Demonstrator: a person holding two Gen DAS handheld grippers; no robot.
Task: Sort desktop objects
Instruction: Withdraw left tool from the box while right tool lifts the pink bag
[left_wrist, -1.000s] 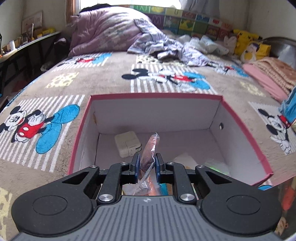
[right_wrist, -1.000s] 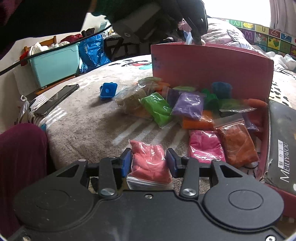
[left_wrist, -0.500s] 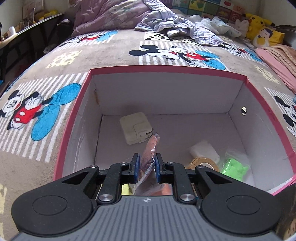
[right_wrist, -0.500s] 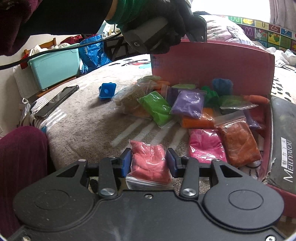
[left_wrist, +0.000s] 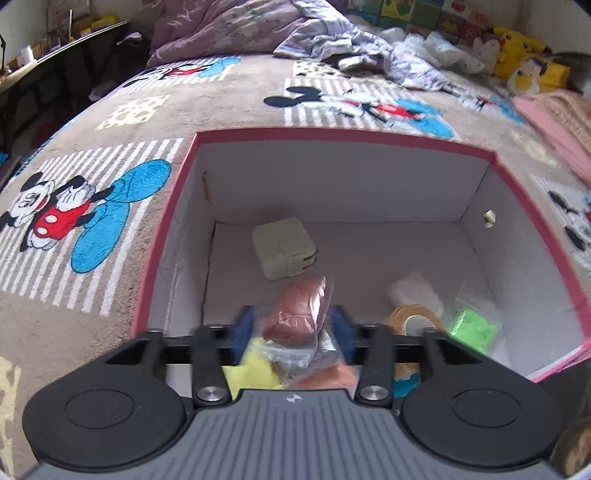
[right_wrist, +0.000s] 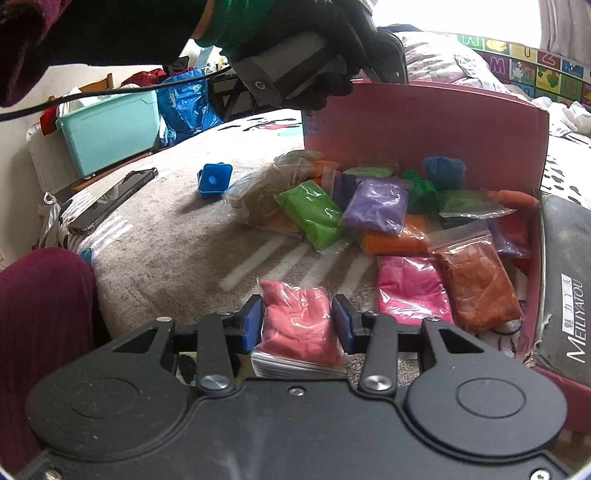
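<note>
My left gripper hangs over the red-rimmed white box with its jaws wide apart. A reddish-brown clay bag lies loose between them, on other bags at the box's near side. My right gripper is shut on a salmon-pink clay bag on the bed. Beyond it lies a pile of colored clay bags: green, purple, orange, magenta, brown. The box's pink outer wall stands behind the pile, with the gloved hand holding the left gripper above it.
The box holds a white charger, a tape roll, a white packet and a green clay bag. On the bed lie a blue square cap, a phone and a dark package. A teal bin stands beyond.
My left gripper has opened and let go of the reddish-brown bag, which now rests in the box. My right gripper has stayed shut on the pink bag.
</note>
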